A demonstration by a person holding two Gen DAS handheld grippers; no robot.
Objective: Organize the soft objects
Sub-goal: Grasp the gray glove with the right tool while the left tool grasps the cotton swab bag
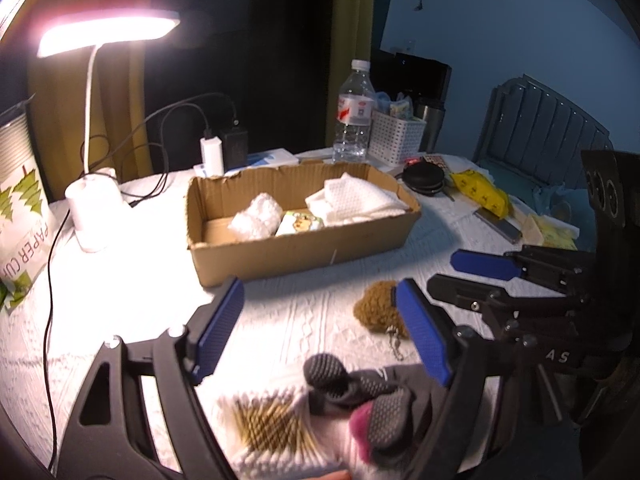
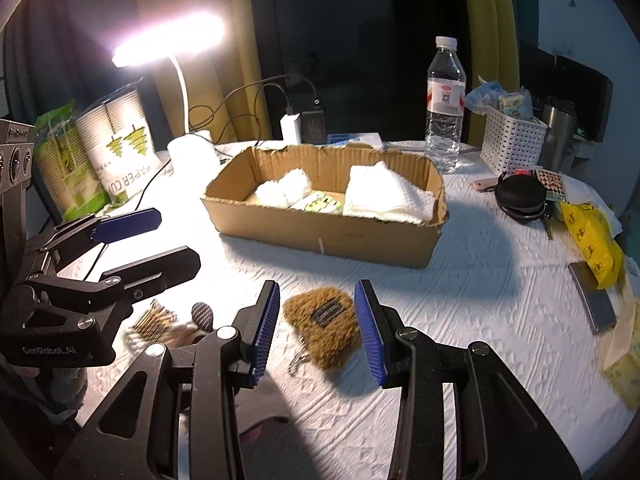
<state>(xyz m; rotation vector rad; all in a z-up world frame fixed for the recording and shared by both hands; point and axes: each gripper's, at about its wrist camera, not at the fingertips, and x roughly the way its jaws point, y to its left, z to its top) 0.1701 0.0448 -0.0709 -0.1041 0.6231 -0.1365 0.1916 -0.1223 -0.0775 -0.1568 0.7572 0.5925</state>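
Right gripper (image 2: 316, 328) gapes empty around brown fuzzy pouch (image 2: 324, 326), left gripper (image 1: 320, 336) wide, empty above socks (image 1: 360, 396), cardboard box (image 2: 328, 236) beyond.

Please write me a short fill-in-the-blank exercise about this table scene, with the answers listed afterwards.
1. The right tongs are open, with the fuzzy brown pouch lying on the ____ between their blue pads.
2. The folded white cloth lies inside the ____ box.
3. The left tongs are open above a grey and pink ____ beside the pack of cotton swabs.
4. The lit ____ shines over the table's left side.

Missing words: table; cardboard; sock; lamp
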